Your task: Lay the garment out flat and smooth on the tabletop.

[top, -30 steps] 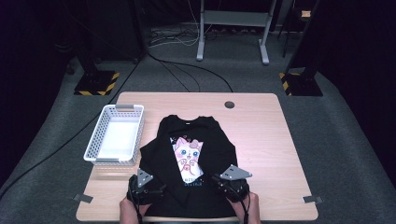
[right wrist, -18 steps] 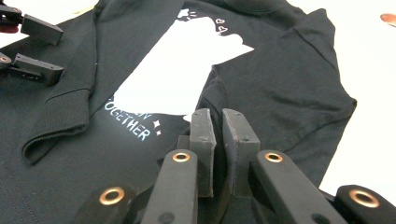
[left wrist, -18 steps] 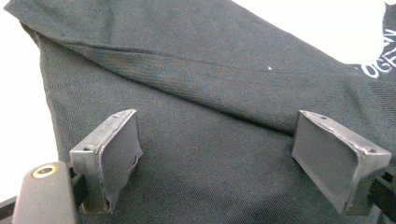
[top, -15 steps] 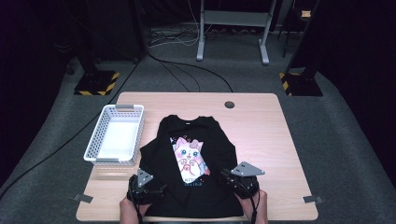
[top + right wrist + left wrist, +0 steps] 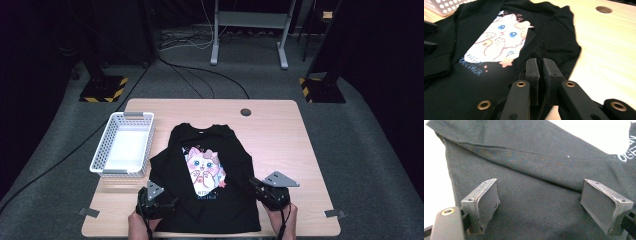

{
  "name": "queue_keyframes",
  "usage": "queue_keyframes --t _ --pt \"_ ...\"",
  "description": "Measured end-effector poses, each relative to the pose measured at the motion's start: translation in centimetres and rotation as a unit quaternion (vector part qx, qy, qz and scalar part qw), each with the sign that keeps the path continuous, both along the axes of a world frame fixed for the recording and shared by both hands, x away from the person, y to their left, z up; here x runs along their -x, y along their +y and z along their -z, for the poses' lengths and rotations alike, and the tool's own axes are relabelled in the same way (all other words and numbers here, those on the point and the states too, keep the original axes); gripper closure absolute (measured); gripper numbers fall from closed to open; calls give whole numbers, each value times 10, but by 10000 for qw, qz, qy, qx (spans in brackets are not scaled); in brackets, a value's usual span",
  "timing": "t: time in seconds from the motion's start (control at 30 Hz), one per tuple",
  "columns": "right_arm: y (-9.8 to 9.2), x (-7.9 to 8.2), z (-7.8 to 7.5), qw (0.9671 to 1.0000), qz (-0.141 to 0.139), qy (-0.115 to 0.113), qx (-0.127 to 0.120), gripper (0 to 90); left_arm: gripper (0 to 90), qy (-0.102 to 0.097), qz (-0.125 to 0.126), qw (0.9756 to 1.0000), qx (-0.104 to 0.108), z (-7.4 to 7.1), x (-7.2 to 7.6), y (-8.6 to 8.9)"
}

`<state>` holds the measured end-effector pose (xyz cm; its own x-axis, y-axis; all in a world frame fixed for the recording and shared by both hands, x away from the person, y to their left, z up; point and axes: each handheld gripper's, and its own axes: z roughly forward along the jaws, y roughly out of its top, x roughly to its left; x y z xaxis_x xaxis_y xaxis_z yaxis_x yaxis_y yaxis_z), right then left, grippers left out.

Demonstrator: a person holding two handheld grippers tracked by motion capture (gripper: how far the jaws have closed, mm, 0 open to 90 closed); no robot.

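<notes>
A black T-shirt [image 5: 227, 145] with a pink cat print [image 5: 204, 166] lies face up on the wooden table [image 5: 282, 140]. My right gripper [image 5: 253, 183] is at the shirt's lower right edge. In the right gripper view its jaws [image 5: 541, 61] are shut on a raised fold of the black cloth [image 5: 537, 51]. My left gripper [image 5: 166, 202] rests over the shirt's lower left part. In the left gripper view it [image 5: 546, 202] stands open, with flat black cloth [image 5: 536, 215] and a folded seam [image 5: 524, 161] below the pads and nothing gripped.
A white mesh basket [image 5: 120, 172] stands empty at the table's left, touching the shirt's left sleeve. A round cable hole [image 5: 245, 112] sits near the far edge. Bare wood lies to the right of the shirt. Tape marks [image 5: 332, 213] flag the front corners.
My right gripper has moved to the right along the shirt's lower edge, still shut on the cloth. The left gripper has stayed in place.
</notes>
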<state>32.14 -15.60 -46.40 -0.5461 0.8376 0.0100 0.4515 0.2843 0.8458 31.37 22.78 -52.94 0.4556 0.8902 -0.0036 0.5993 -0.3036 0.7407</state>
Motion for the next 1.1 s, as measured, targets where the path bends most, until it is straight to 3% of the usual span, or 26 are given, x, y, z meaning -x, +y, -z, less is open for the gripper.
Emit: queue_keyframes --t 0.67,1.1 --pt "-33 4 -4 9987 447 -117 -225 831 152 -3 0 10000 4 0 0 0" --pt "-64 3 -4 9945 904 -149 -508 831 151 2 -5 10000 -1 0 0 0"
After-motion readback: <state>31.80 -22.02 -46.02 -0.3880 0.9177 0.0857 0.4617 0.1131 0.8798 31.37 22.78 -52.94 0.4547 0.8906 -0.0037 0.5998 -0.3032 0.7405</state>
